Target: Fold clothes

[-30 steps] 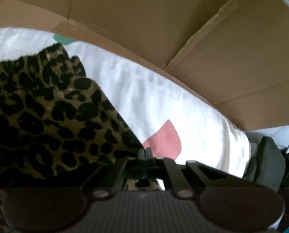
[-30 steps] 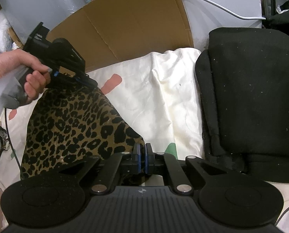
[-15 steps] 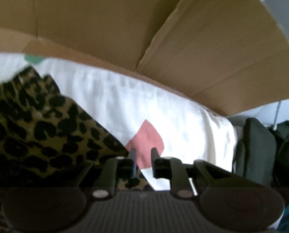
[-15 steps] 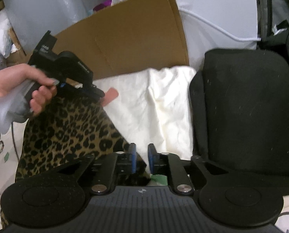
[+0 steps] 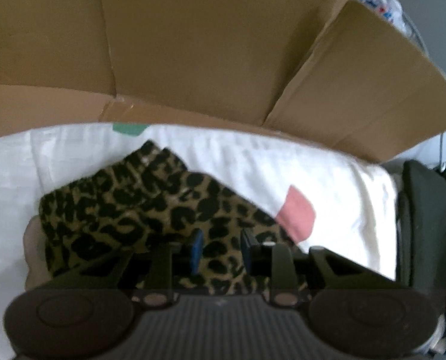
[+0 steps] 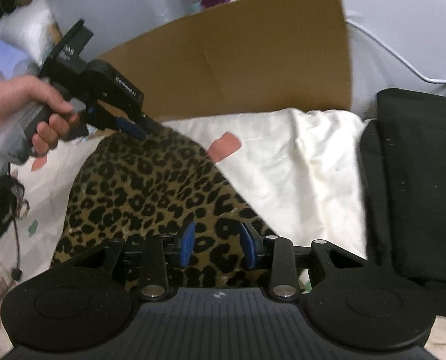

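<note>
Work surface: a cream-white crumpled bed sheet [image 6: 298, 162] printed with scattered pink and green patches. Behind the sheet stands a flattened brown corrugated cardboard panel [image 5: 193, 45], creased into sections, with pale wall and clutter beyond it. At the sheet's right edge lies a black, lint-flecked fabric cushion [image 6: 418, 180].

The task item, a leopard-print garment in tan and black soft fabric [image 6: 151, 192], lies folded into a roughly triangular shape on the sheet, left of the cushion and in front of the cardboard.

Left gripper [image 5: 221, 247]: blue-padded jaws have just been opening and stand apart, above the garment's near portion, pads clear of the cloth. Right gripper [image 6: 218, 244]: jaws likewise have just been opening, spread over the garment's near corner, nothing pinched.

The right wrist view alone shows the person's hand [image 6: 28, 111] gripping the left tool's handle (grey sleeve at the wrist), its tips at the garment's far edge, and a white cable [image 6: 397, 57] behind the cushion. The left wrist view is blurred.
</note>
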{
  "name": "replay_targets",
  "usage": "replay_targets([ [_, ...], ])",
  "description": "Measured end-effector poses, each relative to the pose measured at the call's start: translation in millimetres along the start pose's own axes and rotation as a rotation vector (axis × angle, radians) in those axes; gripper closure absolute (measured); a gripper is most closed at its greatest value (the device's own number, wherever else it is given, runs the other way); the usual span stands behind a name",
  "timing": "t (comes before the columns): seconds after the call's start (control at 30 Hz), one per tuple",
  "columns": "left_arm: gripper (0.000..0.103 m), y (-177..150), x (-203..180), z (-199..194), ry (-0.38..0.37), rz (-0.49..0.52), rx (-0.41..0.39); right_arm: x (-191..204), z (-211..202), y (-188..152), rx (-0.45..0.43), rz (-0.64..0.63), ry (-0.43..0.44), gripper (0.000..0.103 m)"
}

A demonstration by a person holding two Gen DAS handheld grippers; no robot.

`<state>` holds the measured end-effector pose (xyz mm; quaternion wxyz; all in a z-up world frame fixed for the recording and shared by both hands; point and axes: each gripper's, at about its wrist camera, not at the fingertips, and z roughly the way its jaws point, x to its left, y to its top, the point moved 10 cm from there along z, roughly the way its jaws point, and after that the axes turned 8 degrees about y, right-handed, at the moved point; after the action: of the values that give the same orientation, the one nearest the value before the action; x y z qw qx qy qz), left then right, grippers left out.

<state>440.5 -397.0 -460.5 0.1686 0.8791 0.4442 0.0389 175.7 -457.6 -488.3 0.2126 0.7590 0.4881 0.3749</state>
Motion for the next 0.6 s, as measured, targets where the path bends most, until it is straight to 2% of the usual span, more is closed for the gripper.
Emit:
replay_targets([
  [0.13,0.075,-18.1,-0.5,16.8,0.004,0.027,0.049,0.8,18.3,-4.9,0.047,-0.03,-0.014,0.064],
  [0.23,0.075,-21.9,-1.6,33.0,0.016,0.022,0.048,-5.5,29.9,-7.2,0.078,-0.032,-0.023,0.064],
  [0.37,0.075,-15.8,-2.2,46.6,0.004,-0.03,0.016,-25.5,36.2,-13.5,0.13,-0.007,-0.06,0.068],
  [0.5,0.075,-5.6,-5.0,51.2,-0.002,-0.044,-0.007,-44.0,28.0,-15.5,0.128,-0.005,-0.131,0.07],
  [0.6,0.076,0.9,-7.0,49.6,-0.004,-0.056,0.003,-58.9,20.7,-17.6,0.121,0.06,-0.144,0.07],
])
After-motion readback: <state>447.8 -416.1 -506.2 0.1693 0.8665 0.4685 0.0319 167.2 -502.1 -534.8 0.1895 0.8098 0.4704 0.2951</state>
